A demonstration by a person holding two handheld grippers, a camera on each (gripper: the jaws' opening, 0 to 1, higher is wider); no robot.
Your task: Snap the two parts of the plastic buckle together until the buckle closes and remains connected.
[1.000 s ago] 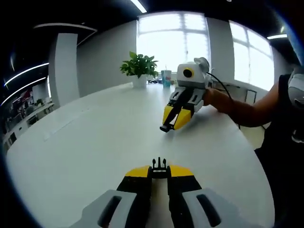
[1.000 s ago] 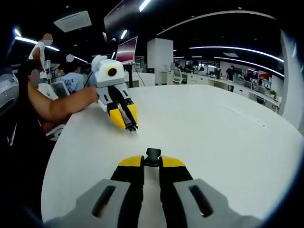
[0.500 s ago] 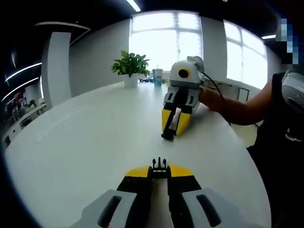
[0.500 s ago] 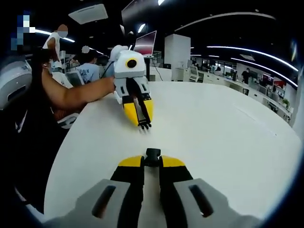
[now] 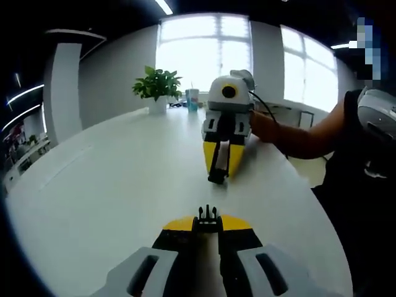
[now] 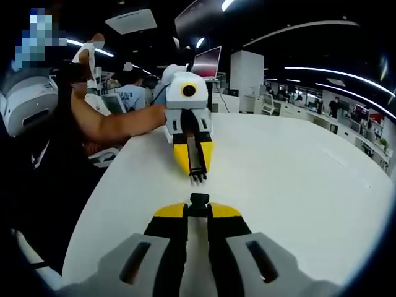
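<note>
grippers: 2, left gripper [image 5: 207, 224] + right gripper [image 6: 198, 210] (each faces the other across the table) | buckle parts: 2, pronged part [image 5: 207, 215] in left, socket part [image 6: 198, 200] in right | tables: 1 white table [image 5: 111, 185] | potted plants: 1 plant [image 5: 157, 86] | cups: 1 cup [image 5: 192, 99] | monitors: 1 monitor [image 6: 207, 62]

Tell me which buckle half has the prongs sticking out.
The half in the left claw: its pronged buckle piece shows forked tips, while the right claw's socket piece ends blunt.

Black buckle parts [image 5: 208, 215], yellow fingers [image 5: 179, 224], white table [image 5: 111, 185]
</note>
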